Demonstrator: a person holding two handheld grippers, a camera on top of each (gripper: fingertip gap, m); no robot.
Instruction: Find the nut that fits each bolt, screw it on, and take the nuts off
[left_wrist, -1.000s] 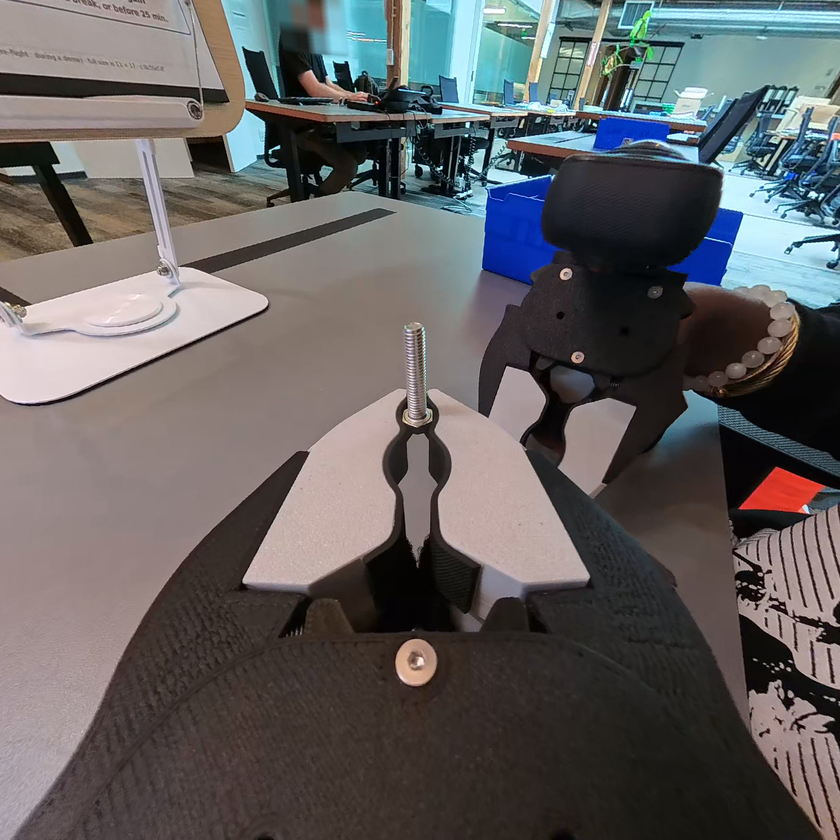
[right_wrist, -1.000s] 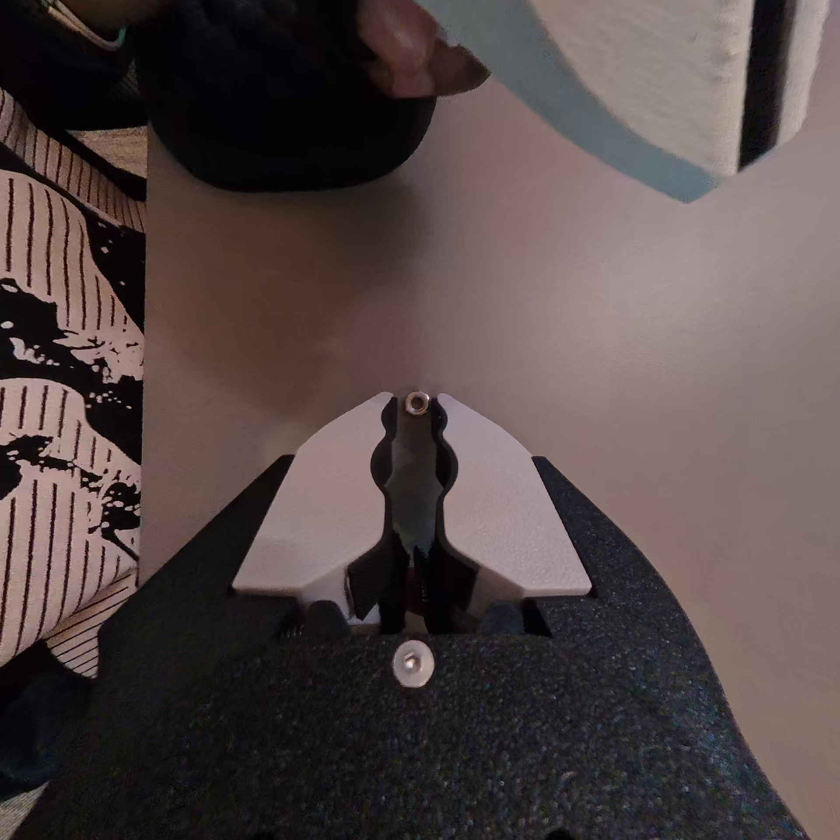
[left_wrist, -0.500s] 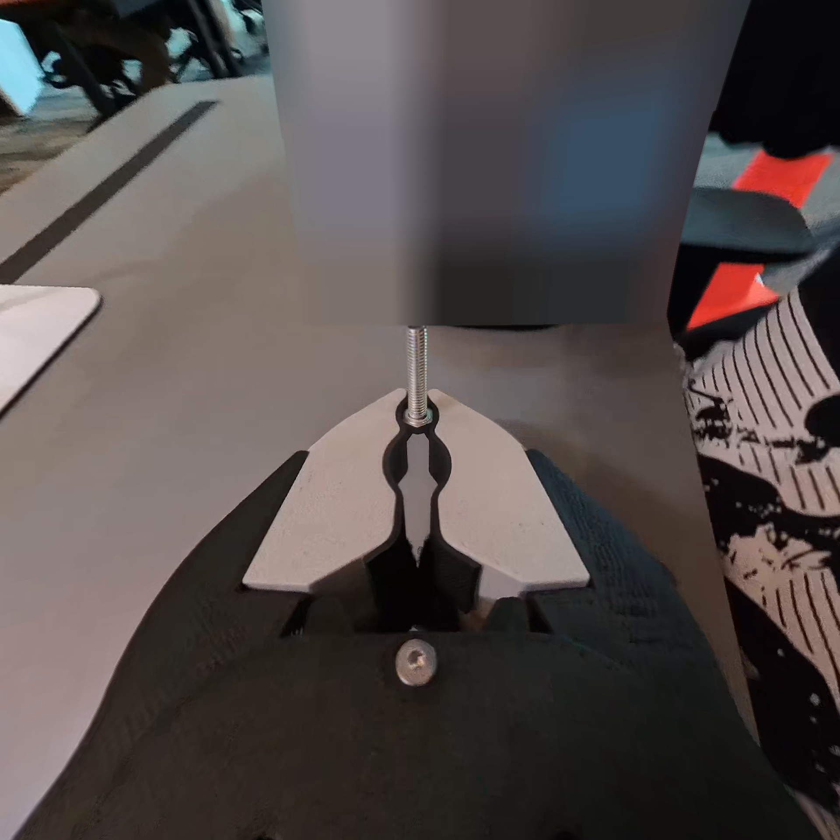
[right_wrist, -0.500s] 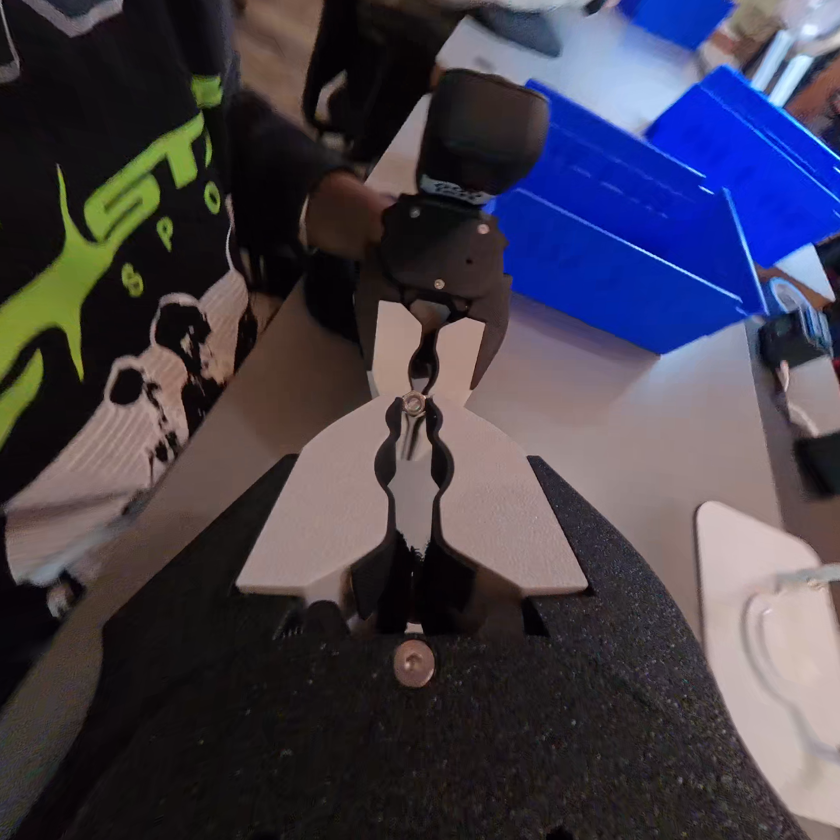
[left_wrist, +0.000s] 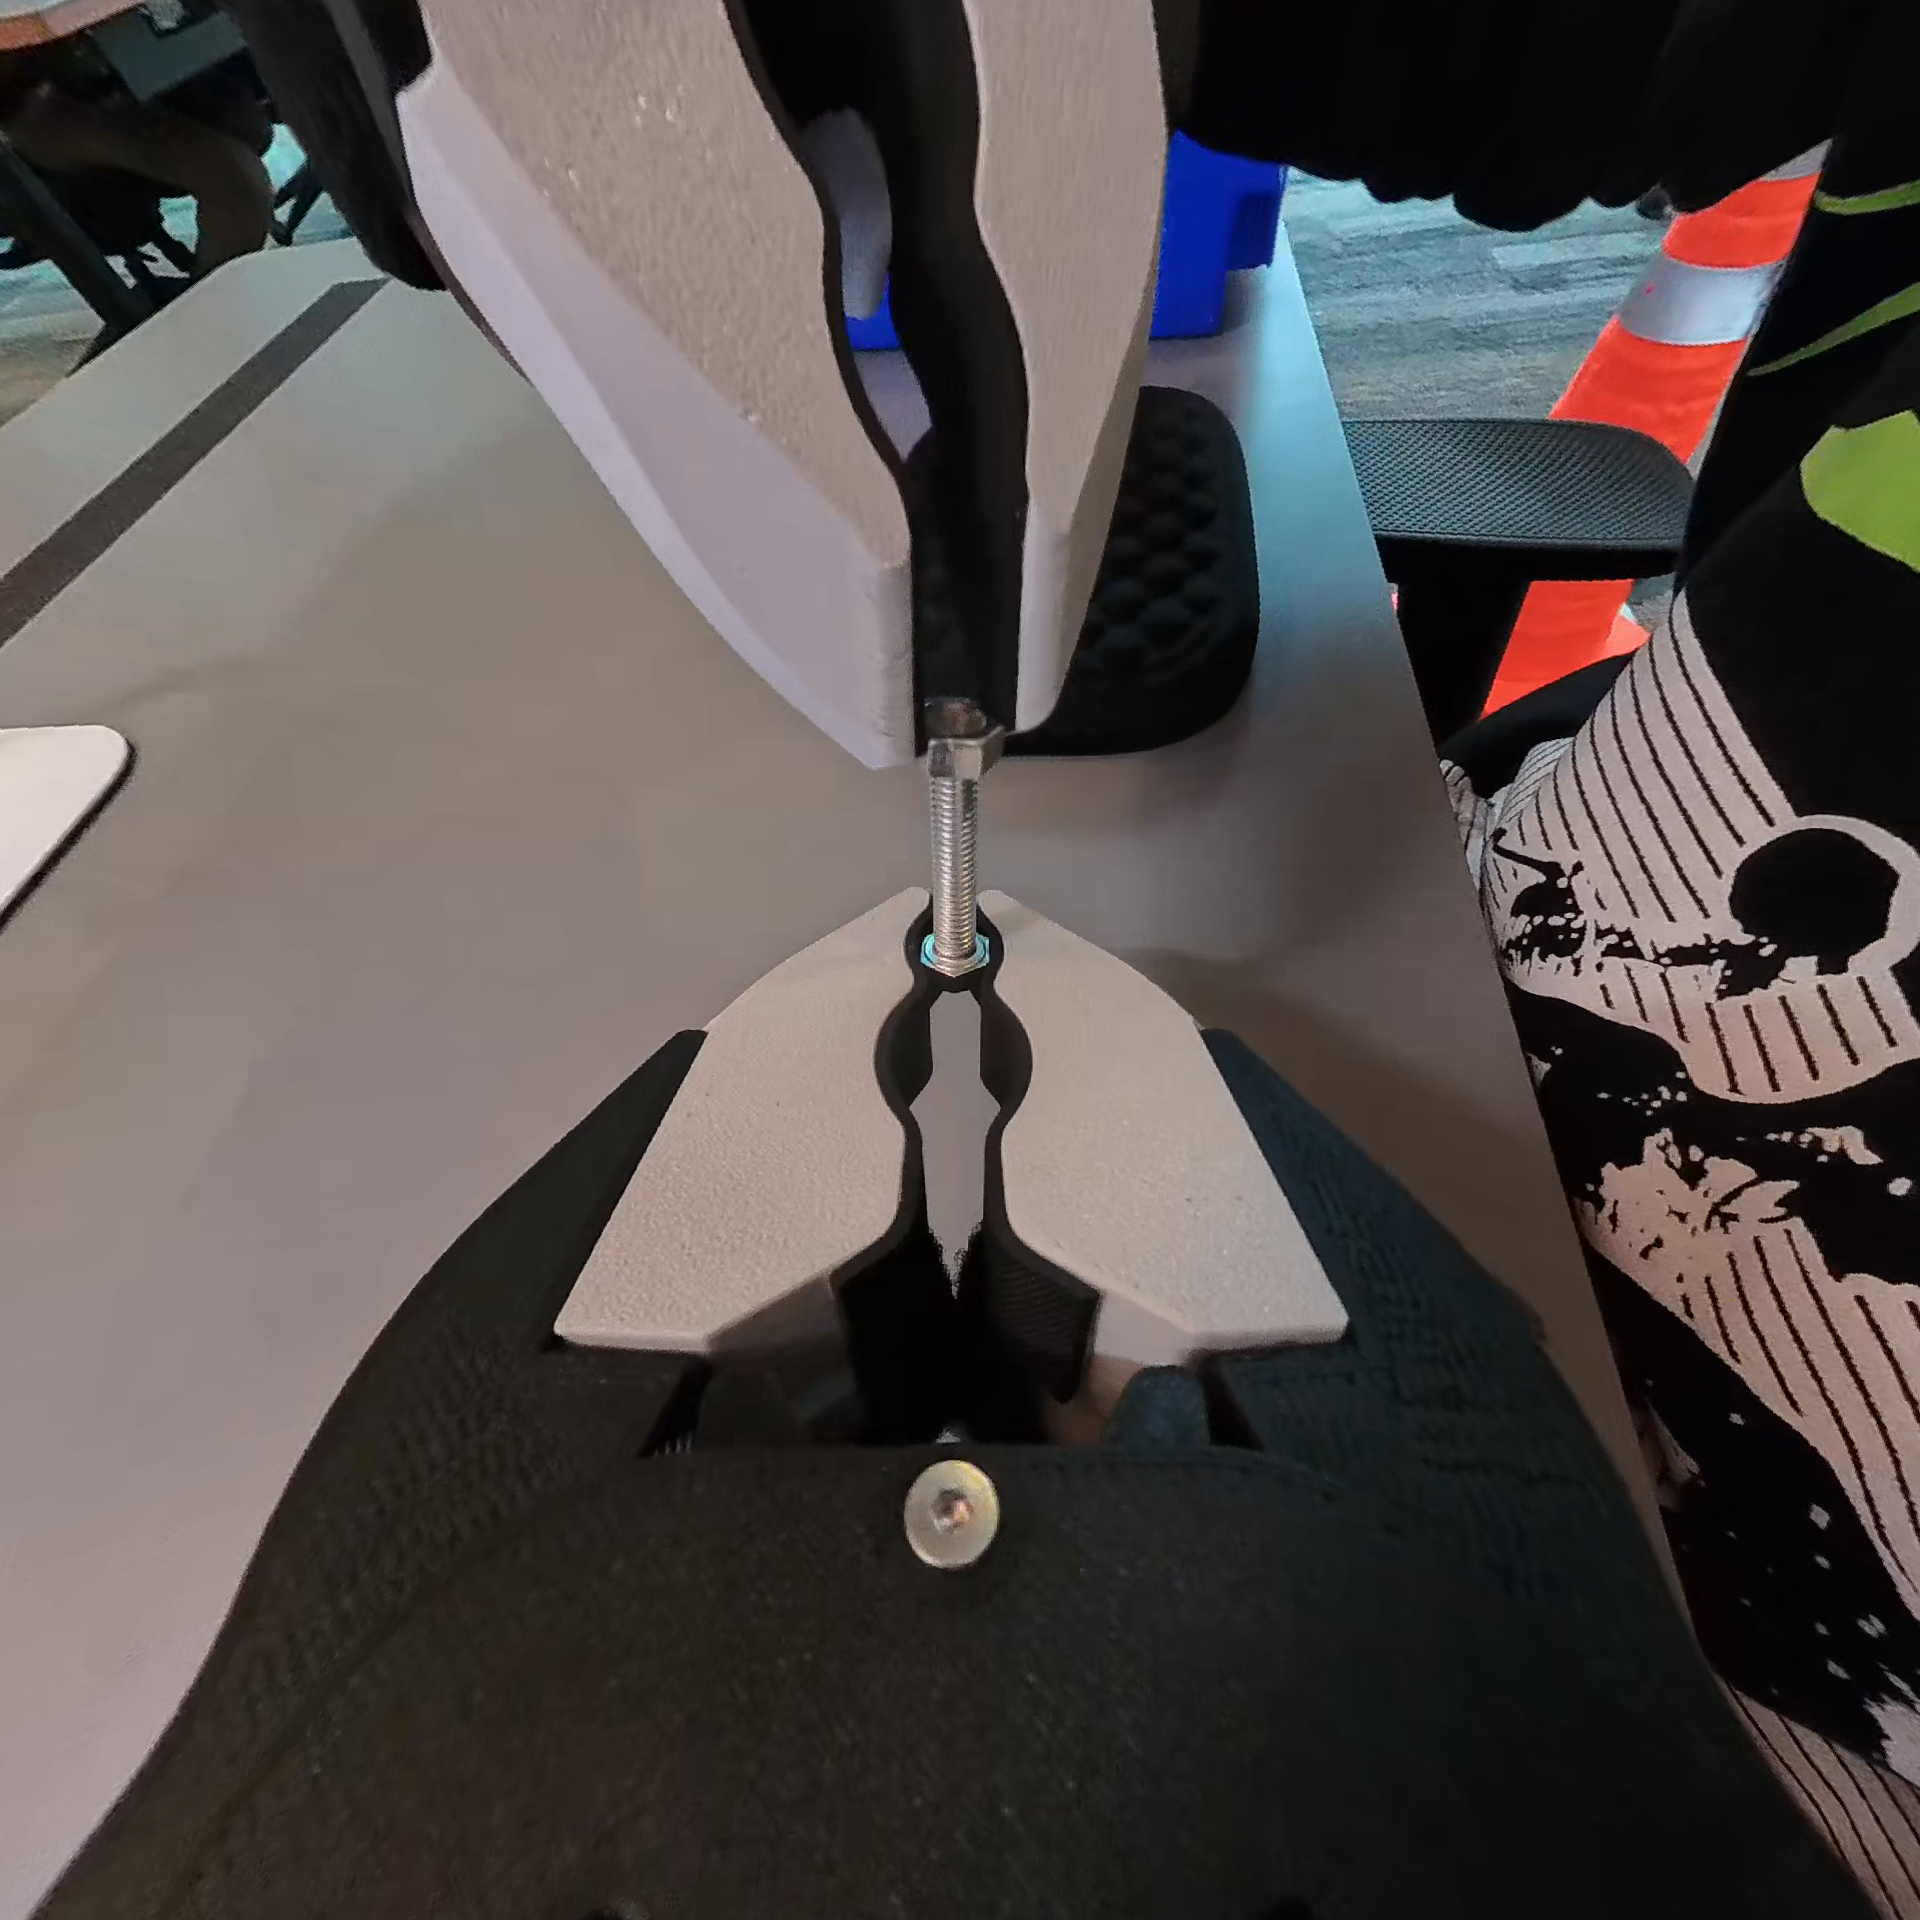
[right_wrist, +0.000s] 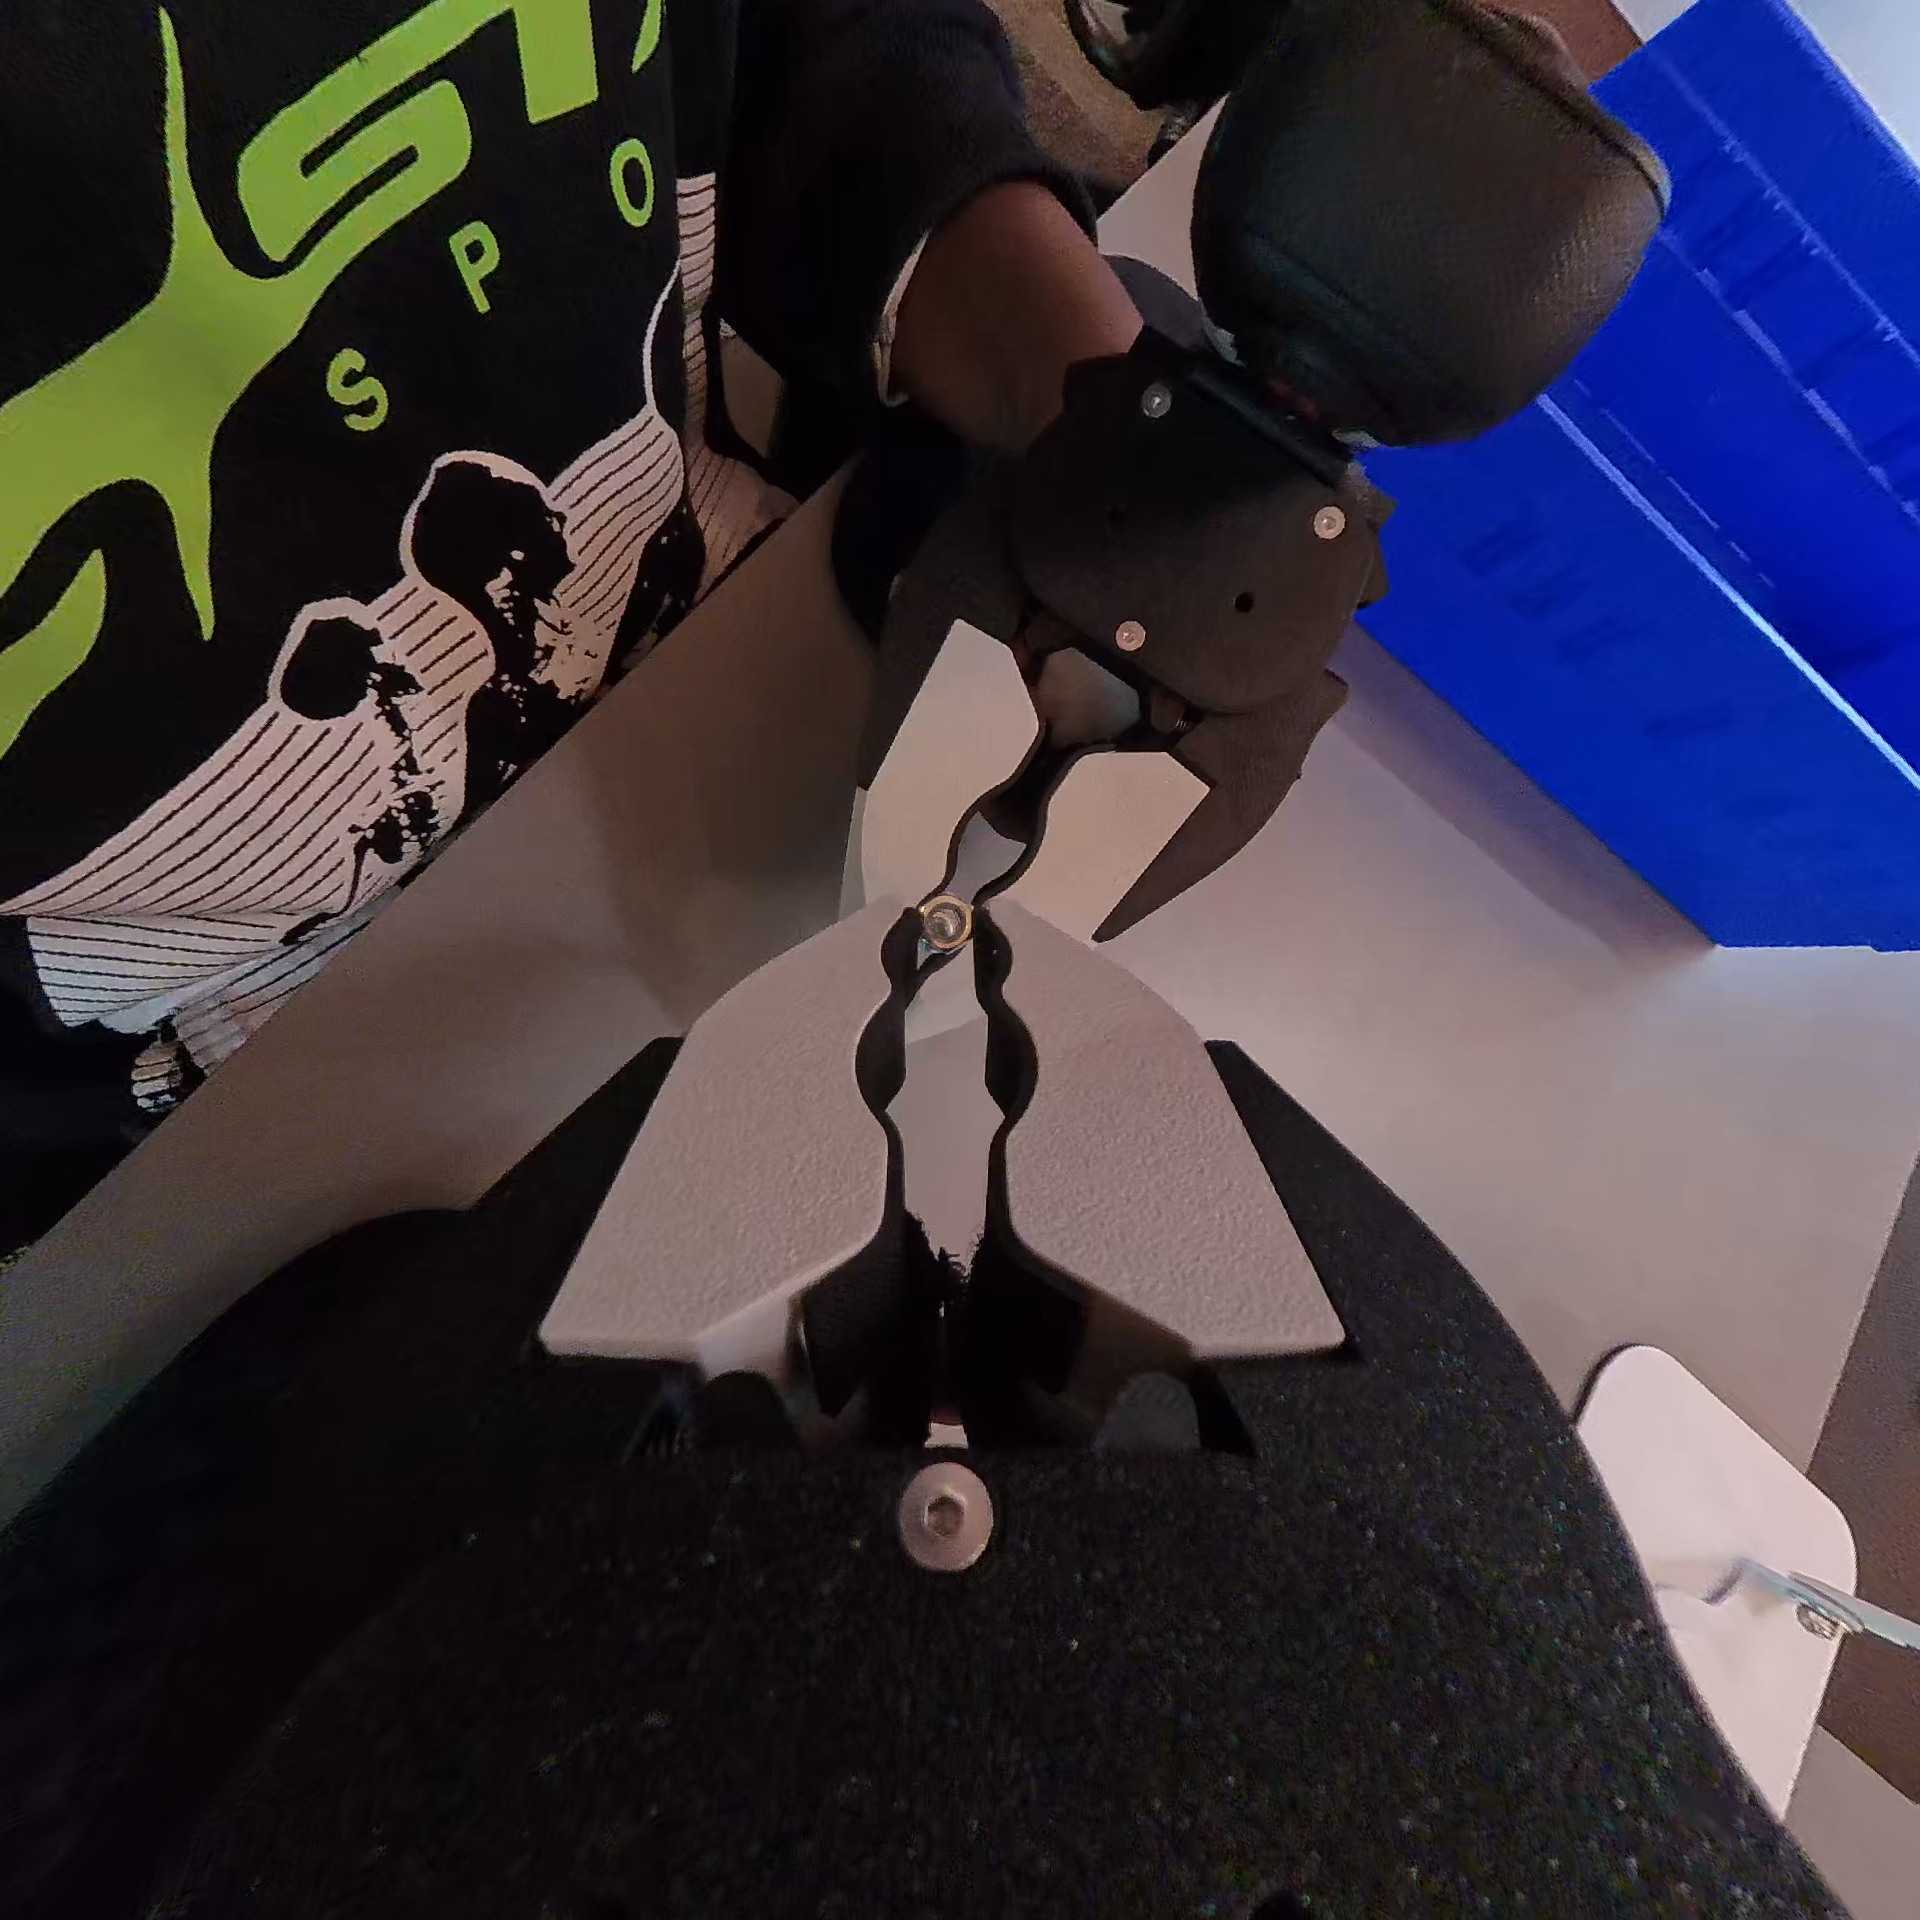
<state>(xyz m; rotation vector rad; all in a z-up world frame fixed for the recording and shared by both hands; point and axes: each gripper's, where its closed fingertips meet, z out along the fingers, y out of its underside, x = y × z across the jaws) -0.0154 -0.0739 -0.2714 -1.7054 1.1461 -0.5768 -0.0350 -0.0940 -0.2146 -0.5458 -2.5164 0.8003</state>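
Behind, blue bin (right_wrist: 1714, 582), seemingly plastic.

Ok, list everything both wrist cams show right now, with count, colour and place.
bolt: one, silver, threaded, upright, its base pinched at the left gripper's tips.
nut: one, silver hex, at the bolt's top end, pinched by the right gripper.
table: one, grey, beneath both grippers.
bins: blue, number unclear, on the table's far side.
stand base: one, white, on the table.
cone: one, orange with a grey band, on the floor.
chair: one, black, beside the table.
left gripper: black body, pale fingers, shut on the bolt.
right gripper: same build, shut on the nut.
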